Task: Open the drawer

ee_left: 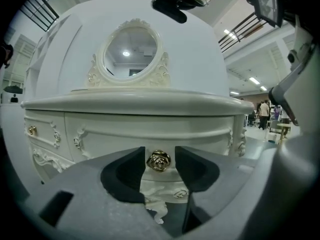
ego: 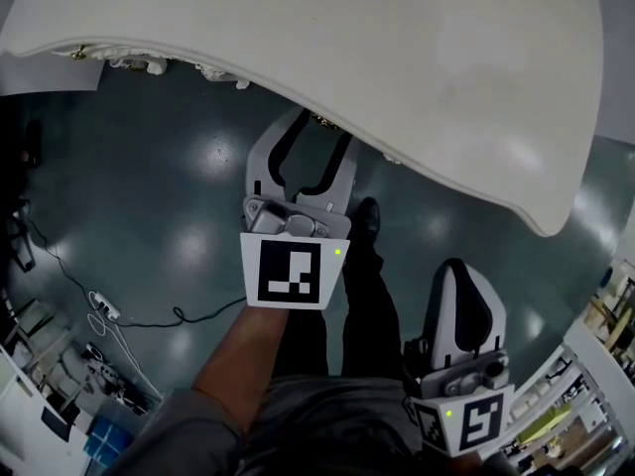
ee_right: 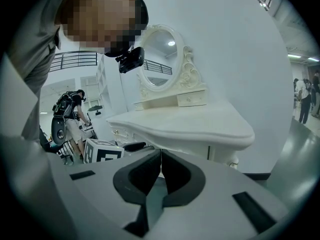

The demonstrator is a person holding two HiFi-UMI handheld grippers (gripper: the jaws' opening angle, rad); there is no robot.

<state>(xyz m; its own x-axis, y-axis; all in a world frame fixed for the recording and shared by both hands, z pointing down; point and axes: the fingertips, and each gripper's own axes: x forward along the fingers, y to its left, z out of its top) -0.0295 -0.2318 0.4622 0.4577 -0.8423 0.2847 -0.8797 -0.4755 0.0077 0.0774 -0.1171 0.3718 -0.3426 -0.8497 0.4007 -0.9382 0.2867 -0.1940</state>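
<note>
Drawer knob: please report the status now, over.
Left claw open around gold rose knob, not clamped. Right claw shut, empty. Drawer closed. Nothing in the way.

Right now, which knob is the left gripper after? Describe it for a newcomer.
Find the white dressing table with the oval mirror. On its centre drawer sits a gold rose-shaped knob, between the fingers of the left gripper; the other gold knob is far left.

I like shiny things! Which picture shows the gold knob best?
The left gripper view: the gold rose knob sits sharp, between the jaws of the left hand-held gripper. The head view shows a gold speck under the tabletop. The right gripper view doesn't show it clearly.
</note>
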